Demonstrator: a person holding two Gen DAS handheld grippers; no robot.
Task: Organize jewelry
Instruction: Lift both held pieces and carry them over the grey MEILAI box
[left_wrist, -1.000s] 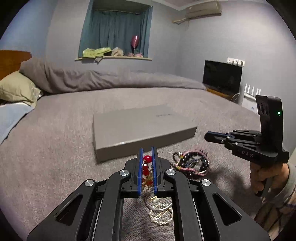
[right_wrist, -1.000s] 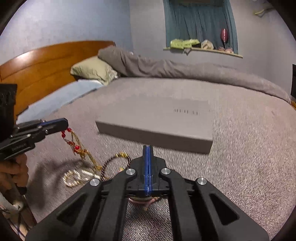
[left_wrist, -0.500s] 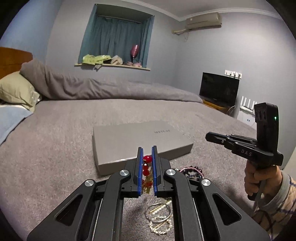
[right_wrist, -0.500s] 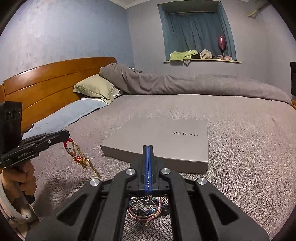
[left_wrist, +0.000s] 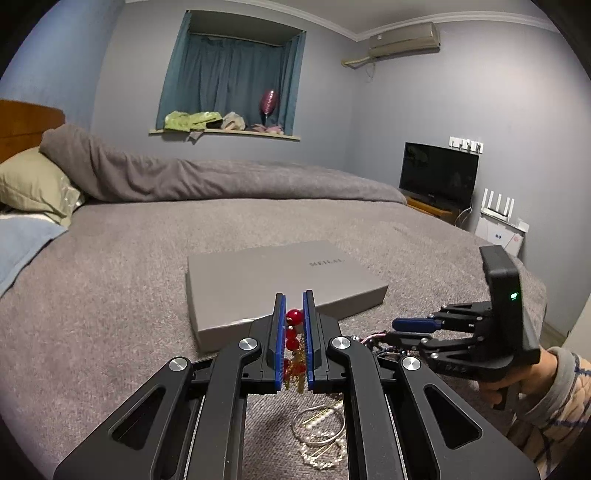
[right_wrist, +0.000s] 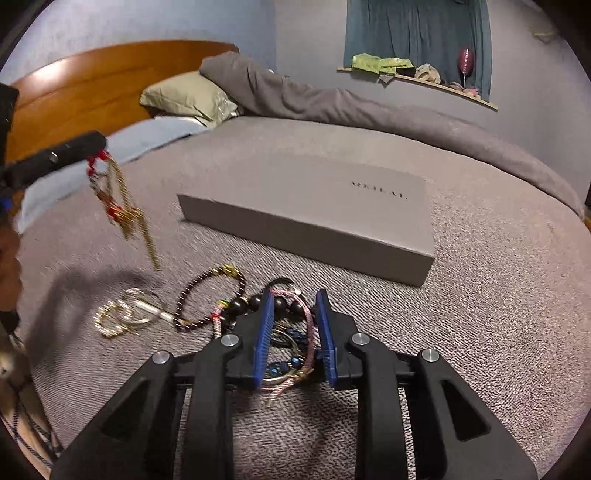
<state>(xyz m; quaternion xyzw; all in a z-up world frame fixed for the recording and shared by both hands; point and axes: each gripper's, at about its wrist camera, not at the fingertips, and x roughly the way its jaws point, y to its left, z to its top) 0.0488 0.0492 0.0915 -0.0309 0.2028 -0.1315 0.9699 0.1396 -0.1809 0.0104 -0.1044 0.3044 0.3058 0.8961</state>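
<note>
My left gripper (left_wrist: 293, 306) is shut on a red-bead and gold-chain necklace (left_wrist: 293, 332) and holds it above the bed; the necklace also shows dangling in the right wrist view (right_wrist: 118, 206). My right gripper (right_wrist: 294, 306) is open, low over a tangle of pink cord and blue-bead bracelets (right_wrist: 291, 350) that lies between its fingers. A closed grey jewelry box (left_wrist: 280, 280) lies on the grey bedspread beyond both grippers, also in the right wrist view (right_wrist: 317, 214). The right gripper shows at the right of the left wrist view (left_wrist: 410, 328).
A dark bead bracelet (right_wrist: 210, 295) and gold and pearl hoops (right_wrist: 122, 314) lie on the bedspread left of the right gripper; the hoops show under the left gripper (left_wrist: 321, 435). Pillows (right_wrist: 188, 96) and a rolled duvet (right_wrist: 332, 107) lie at the headboard. A TV (left_wrist: 437, 173) stands at the right.
The right gripper has opened and dropped down over the pink and blue bracelets. The left gripper has risen with the red-bead necklace, which swings.
</note>
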